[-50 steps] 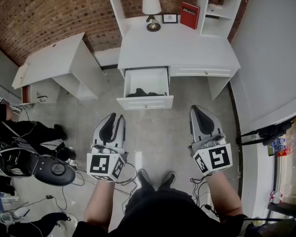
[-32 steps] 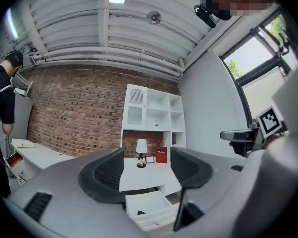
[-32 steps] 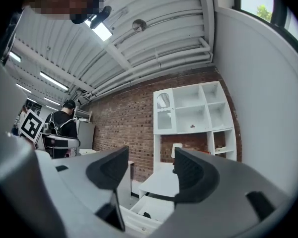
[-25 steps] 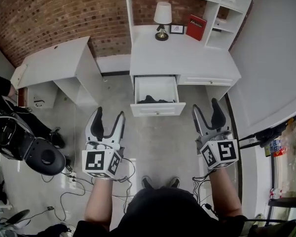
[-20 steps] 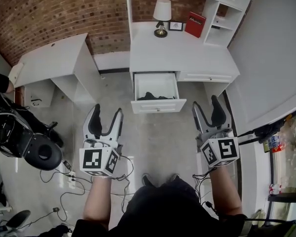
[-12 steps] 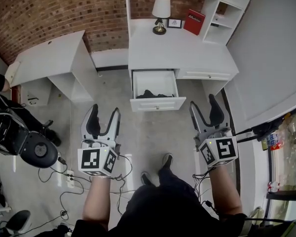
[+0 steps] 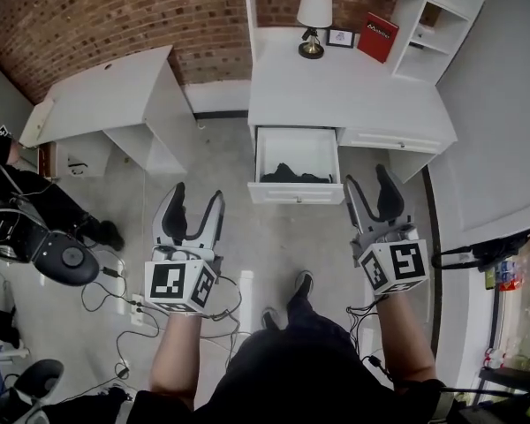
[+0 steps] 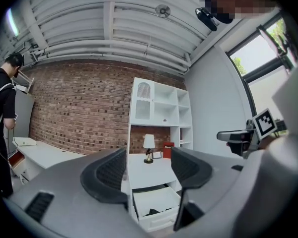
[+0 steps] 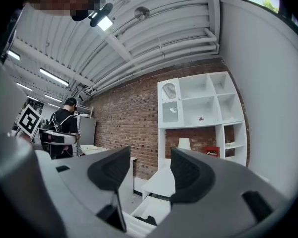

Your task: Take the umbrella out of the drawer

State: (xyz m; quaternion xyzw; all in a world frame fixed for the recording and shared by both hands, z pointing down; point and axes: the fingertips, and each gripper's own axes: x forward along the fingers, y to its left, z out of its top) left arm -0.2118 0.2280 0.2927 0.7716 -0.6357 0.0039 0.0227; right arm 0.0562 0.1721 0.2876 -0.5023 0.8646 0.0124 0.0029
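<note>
The white desk's drawer (image 7: 296,191) stands pulled out, and the black folded umbrella (image 7: 293,174) lies at its front. Both grippers hover over the floor short of the desk, pointing at it. My left gripper (image 7: 194,197) is open and empty, left of the drawer and a little short of its front. My right gripper (image 7: 368,179) is beside the drawer's right front corner; its jaws are closing with nothing between them. In the left gripper view the drawer (image 8: 156,207) and umbrella (image 8: 151,212) show below the gripper (image 8: 148,170). In the right gripper view the umbrella (image 9: 149,218) lies low between the gripper (image 9: 149,175) jaws.
On the desk top (image 7: 353,87) stand a lamp (image 7: 314,11) and a red book (image 7: 377,35). A second white desk (image 7: 106,100) is at the left. Cables (image 7: 115,290) and a black chair base (image 7: 62,259) lie on the floor by a person in black (image 7: 0,162).
The person has stepped towards the desk, one foot now ahead. Both grippers have come closer to the open drawer; the right one has reached the level of its front.
</note>
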